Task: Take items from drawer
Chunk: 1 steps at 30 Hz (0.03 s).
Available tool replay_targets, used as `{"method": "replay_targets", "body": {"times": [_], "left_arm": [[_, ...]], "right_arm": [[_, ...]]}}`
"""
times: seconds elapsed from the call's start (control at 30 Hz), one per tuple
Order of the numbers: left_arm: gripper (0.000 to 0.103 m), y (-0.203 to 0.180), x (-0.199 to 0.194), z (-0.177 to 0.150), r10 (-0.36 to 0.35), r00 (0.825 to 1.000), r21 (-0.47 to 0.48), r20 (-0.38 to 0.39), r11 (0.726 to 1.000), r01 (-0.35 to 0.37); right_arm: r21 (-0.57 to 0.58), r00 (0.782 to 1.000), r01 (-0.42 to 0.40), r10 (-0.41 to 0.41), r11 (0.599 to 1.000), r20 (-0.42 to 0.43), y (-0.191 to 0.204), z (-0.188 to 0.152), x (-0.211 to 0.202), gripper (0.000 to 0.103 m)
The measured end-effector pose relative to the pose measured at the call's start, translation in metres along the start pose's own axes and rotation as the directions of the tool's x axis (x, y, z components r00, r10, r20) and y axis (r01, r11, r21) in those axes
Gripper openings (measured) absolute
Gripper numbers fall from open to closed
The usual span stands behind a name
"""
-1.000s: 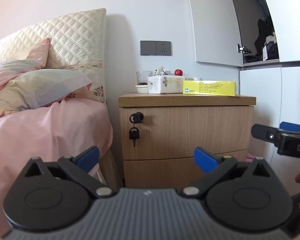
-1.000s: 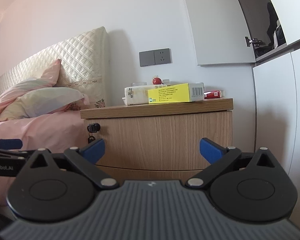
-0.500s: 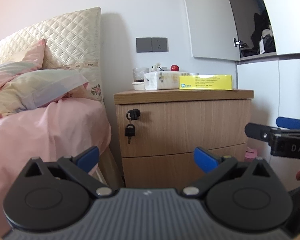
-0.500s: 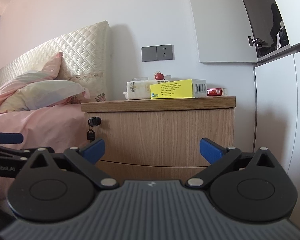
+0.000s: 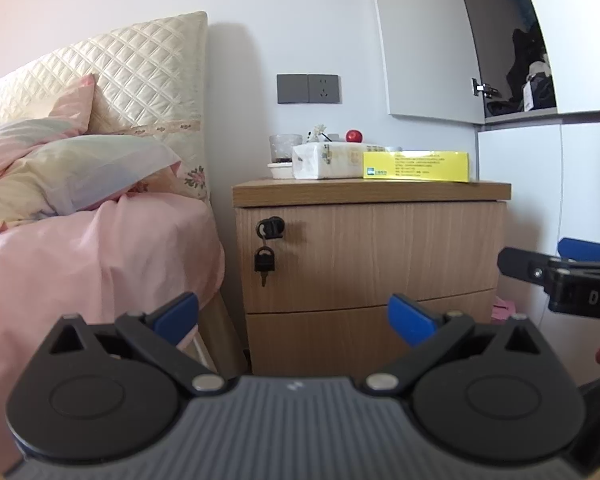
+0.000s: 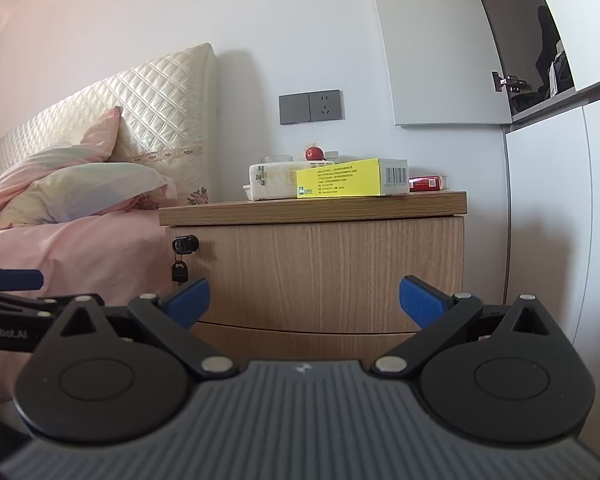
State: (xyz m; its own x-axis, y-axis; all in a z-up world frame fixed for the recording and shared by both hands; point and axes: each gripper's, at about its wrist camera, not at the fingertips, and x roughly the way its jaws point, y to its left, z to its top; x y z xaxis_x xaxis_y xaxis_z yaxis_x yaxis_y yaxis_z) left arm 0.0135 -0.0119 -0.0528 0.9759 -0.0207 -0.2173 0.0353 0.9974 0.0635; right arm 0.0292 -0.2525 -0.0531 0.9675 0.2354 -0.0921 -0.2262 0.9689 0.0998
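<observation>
My left gripper [image 5: 294, 316] spread wide and empty, my right gripper [image 6: 304, 300] likewise, both drawers [image 5: 370, 256] shut at centre frame

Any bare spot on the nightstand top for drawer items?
Wooden nightstand top: only a bare front strip and the right corner by the red pack. Yellow box, white tissue pack and clear cup crowd the rest.
</observation>
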Motion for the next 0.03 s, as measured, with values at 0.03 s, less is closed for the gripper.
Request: {"method": "replay_targets", "body": {"times": [0.03], "left_arm": [[0.103,0.0004,0.0004,0.0000,0.001,1.000,-0.002,-0.003,1.000,-0.001]], "right_arm": [[0.000,1.000,0.000,0.000,1.000,-0.001,0.0001,-0.0001,0.0000,0.103]]}}
